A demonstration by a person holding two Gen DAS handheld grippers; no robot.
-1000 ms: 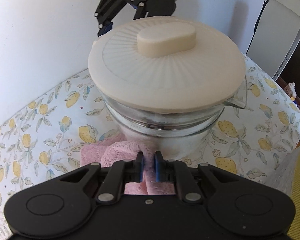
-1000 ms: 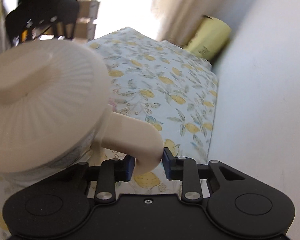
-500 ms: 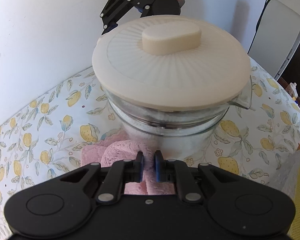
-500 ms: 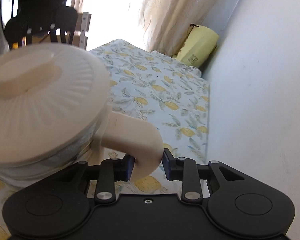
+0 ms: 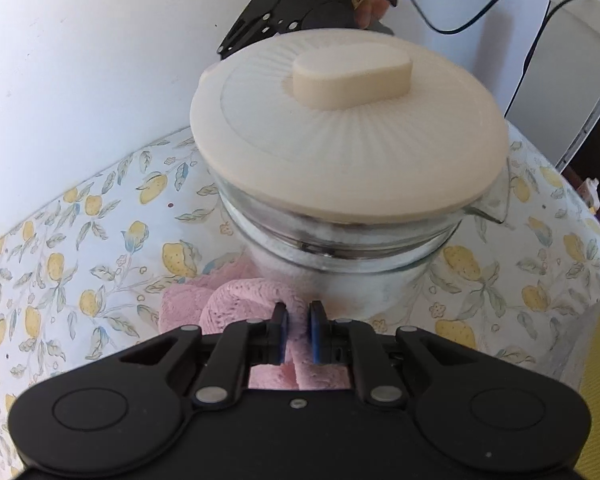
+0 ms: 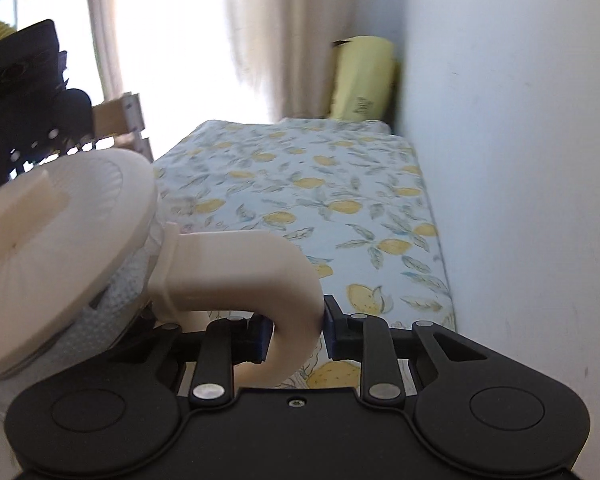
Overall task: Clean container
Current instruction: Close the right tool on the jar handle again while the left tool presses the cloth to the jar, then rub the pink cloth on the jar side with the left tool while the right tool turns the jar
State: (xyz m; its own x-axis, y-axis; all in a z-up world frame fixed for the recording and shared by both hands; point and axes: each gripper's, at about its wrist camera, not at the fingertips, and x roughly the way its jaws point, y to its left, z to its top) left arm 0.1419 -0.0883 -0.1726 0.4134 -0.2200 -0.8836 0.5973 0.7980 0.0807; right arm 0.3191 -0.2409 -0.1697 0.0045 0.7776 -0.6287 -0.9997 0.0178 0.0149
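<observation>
Nearest in the left wrist view, the left hand-held gripper (image 5: 298,330) has its two blue-padded fingers pinched tight on a pink cloth (image 5: 236,300). This cloth is bunched on the tabletop (image 5: 100,240), which wears a covering printed with yellow lemons and leaves. Just beyond the cloth stands the container (image 5: 340,240), a clear glass jug with a pouring spout on its right side. A cream ribbed lid (image 5: 348,132) with a raised oval knob covers it. The cloth touches the jug's near wall low down. Beyond the lid, a person's hand (image 5: 372,0) holds the other black device against a white wall.

Closest in the right wrist view, the right hand-held gripper (image 6: 294,334) is clamped on the jug's curved cream handle (image 6: 252,272), one finger on each side. The handle joins the jug at the left. Farther off, the lemon-print surface runs beside the white wall on the right toward a pale yellow roll (image 6: 362,80) and bright curtains (image 6: 260,32).
</observation>
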